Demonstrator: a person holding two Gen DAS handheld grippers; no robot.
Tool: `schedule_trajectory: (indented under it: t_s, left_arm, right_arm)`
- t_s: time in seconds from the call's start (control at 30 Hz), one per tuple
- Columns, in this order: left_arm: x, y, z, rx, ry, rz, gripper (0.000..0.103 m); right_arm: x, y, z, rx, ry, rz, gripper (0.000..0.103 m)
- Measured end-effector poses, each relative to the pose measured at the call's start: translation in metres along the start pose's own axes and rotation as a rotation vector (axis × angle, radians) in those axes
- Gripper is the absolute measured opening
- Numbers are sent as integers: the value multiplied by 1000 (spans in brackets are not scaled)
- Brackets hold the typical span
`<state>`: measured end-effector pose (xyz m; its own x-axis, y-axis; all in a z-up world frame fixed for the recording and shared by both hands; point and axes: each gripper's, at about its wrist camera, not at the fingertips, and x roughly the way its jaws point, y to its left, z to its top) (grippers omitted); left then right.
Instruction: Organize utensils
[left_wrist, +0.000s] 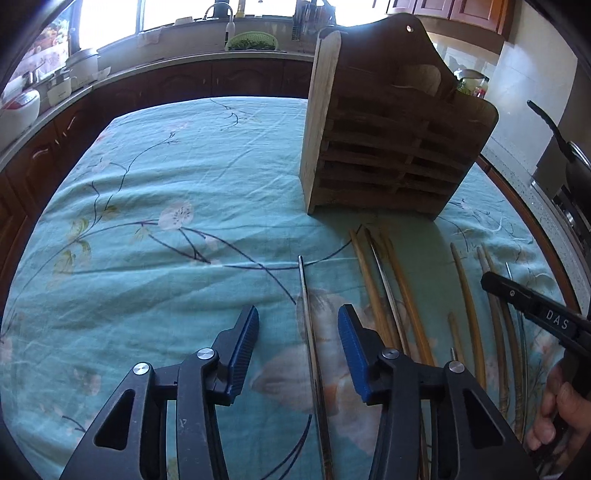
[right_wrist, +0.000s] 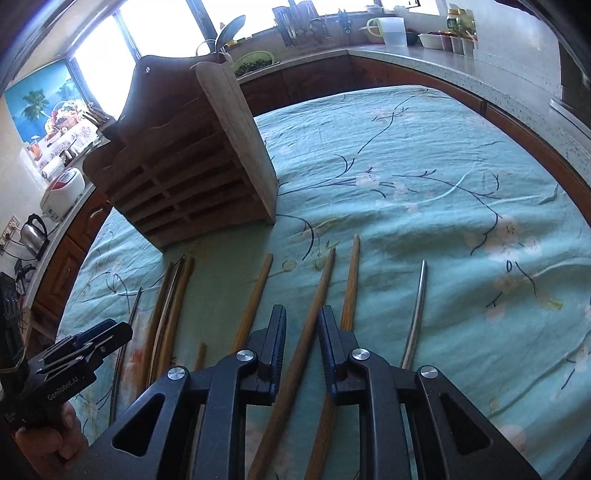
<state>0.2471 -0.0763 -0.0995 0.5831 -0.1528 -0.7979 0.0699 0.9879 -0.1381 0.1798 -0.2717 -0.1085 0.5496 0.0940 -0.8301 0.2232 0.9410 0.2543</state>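
A wooden slotted utensil rack (left_wrist: 388, 147) (right_wrist: 177, 177) stands on a teal flowered tablecloth (left_wrist: 166, 184). Several wooden chopsticks (left_wrist: 406, 295) and metal ones lie in front of it. My left gripper (left_wrist: 297, 332) is open low over the cloth, and a thin metal chopstick (left_wrist: 308, 314) runs between its blue pads without touching them. My right gripper (right_wrist: 303, 332) has its jaws narrow around a brown wooden chopstick (right_wrist: 321, 280), with a gap showing on its left side. Each gripper also shows at the edge of the other's view: the right gripper (left_wrist: 532, 306), the left gripper (right_wrist: 92, 339).
Another metal chopstick (right_wrist: 417, 314) lies to the right of my right gripper. A person's hand (left_wrist: 554, 406) holds the right gripper. Kitchen counters with a kettle (right_wrist: 35, 232), rice cookers and a green basket (left_wrist: 251, 40) ring the table.
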Motion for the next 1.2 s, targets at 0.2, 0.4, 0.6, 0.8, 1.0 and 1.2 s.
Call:
schedule_trajectory:
  t_s: [0.2, 0.4, 0.6, 0.8, 1.0, 1.2]
  left_arm:
    - [16, -17, 10, 76, -16, 66, 31]
    - [17, -17, 12, 71, -15, 19, 4]
    - [2, 2, 11, -11, -10, -80, 2]
    - [-41, 20, 12, -87, -72, -173, 2]
    - [-90, 28, 9, -100, -149, -225, 2]
    - [-136, 36, -1, -109, -217, -263, 2]
  right_arm:
    - [20, 12, 20, -88, 11, -45, 16]
    - [20, 17, 20, -121, -1, -84, 7]
    - [-10, 17, 18, -56, -62, 6, 5]
    - [-52, 24, 23, -59, -144, 67, 4]
    - [-88, 28, 26, -58, -214, 107, 4]
    - [-129, 34, 29, -74, -303, 134, 4]
